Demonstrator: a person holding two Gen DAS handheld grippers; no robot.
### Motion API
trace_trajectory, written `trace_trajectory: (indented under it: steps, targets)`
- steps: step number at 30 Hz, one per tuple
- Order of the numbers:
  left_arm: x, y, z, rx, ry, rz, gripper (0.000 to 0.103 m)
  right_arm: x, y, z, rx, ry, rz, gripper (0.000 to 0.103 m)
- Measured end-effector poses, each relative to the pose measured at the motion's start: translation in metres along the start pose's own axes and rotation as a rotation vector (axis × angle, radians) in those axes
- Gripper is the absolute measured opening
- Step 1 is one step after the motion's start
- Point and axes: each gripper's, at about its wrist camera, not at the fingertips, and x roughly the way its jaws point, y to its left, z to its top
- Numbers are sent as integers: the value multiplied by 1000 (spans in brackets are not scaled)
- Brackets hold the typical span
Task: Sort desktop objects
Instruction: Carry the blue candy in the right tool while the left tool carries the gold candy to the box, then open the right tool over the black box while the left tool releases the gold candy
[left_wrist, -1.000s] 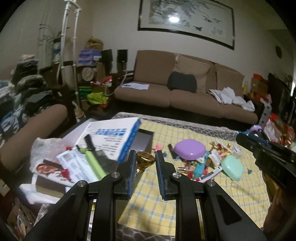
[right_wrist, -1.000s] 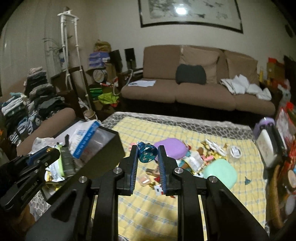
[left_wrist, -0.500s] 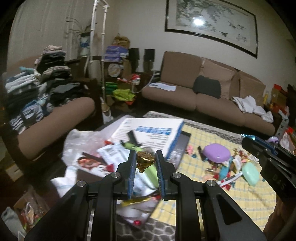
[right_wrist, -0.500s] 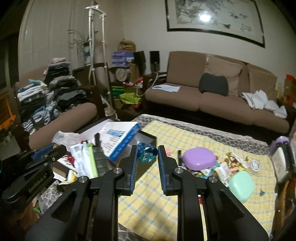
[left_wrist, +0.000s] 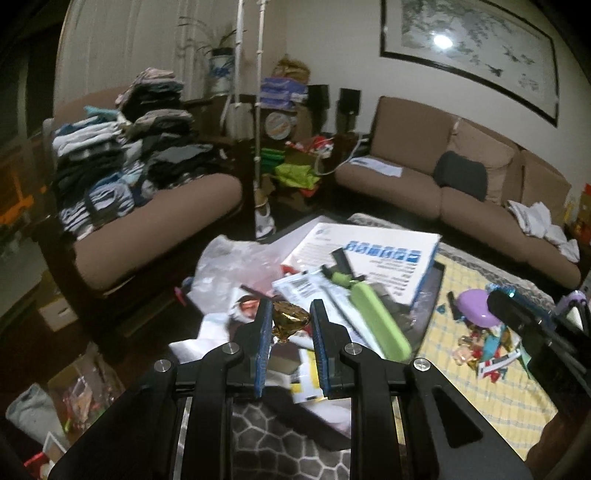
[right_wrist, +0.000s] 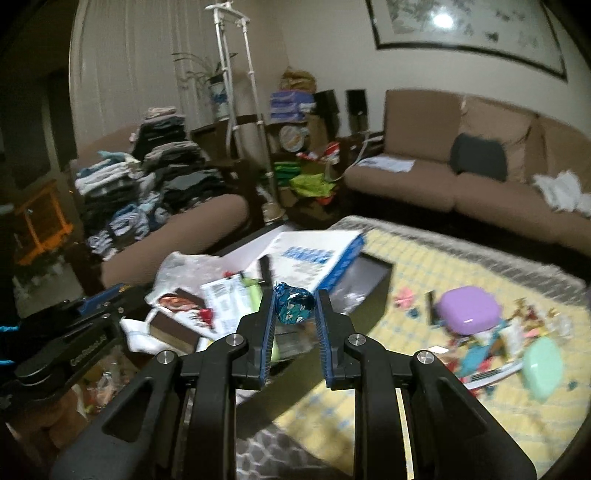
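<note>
- Your left gripper (left_wrist: 290, 319) is clamped on the gold candy (left_wrist: 289, 320), above the papers left of the black box (right_wrist: 373, 275).
- Your right gripper (right_wrist: 294, 305) pinches the blue candy (right_wrist: 294, 303); the box lies just ahead-right, nearer this hand.

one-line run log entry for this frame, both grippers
left gripper: shut on gold candy | right gripper: shut on blue candy | both over box clutter, not released

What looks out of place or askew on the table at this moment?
The white and blue box sits tilted, propped on the rim of the black tray amid loose packets. Small items lie scattered around the purple case. Each gripper, left and right, holds a foil-wrapped candy.
</note>
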Motion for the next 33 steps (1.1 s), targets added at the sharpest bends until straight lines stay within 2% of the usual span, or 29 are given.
trace_trajectory:
  steps: [2, 6, 11, 16, 19, 24, 26, 27, 28, 29, 31, 33]
  targets:
    - [5, 4, 0, -27, 23, -3, 21, 12, 4, -4, 5, 22, 34, 20]
    - [18, 10, 3, -110, 69, -113, 20, 33, 13, -7, 0, 65, 74, 20]
    - [34, 10, 11, -126, 75, -106, 21, 75, 2, -2, 142, 93, 243, 20]
    - [62, 24, 19, -200, 110, -120, 21, 95, -8, 4, 200, 86, 286, 20]
    - [77, 26, 17, -223, 140, -111, 21, 101, -8, 8, 193, 85, 294, 20]
    - [90, 28, 15, -233, 181, -113, 20, 112, -7, 4, 185, 139, 345, 20]
    - [94, 31, 12, -257, 222, -125, 31, 115, -6, 1, 168, 173, 387, 22]
    - [96, 31, 10, -264, 253, -150, 58, 112, -6, 0, 152, 172, 380, 22]
    - [96, 32, 9, -272, 260, -174, 76, 109, -7, 0, 146, 167, 366, 26]
    - [93, 32, 8, -285, 249, -190, 78, 106, -10, 0, 149, 164, 355, 41]
    - [84, 31, 8, -295, 229, -184, 81, 97, -23, 0, 191, 144, 342, 63]
    - [77, 27, 9, -288, 215, -188, 83, 86, -39, -1, 233, 105, 332, 63]
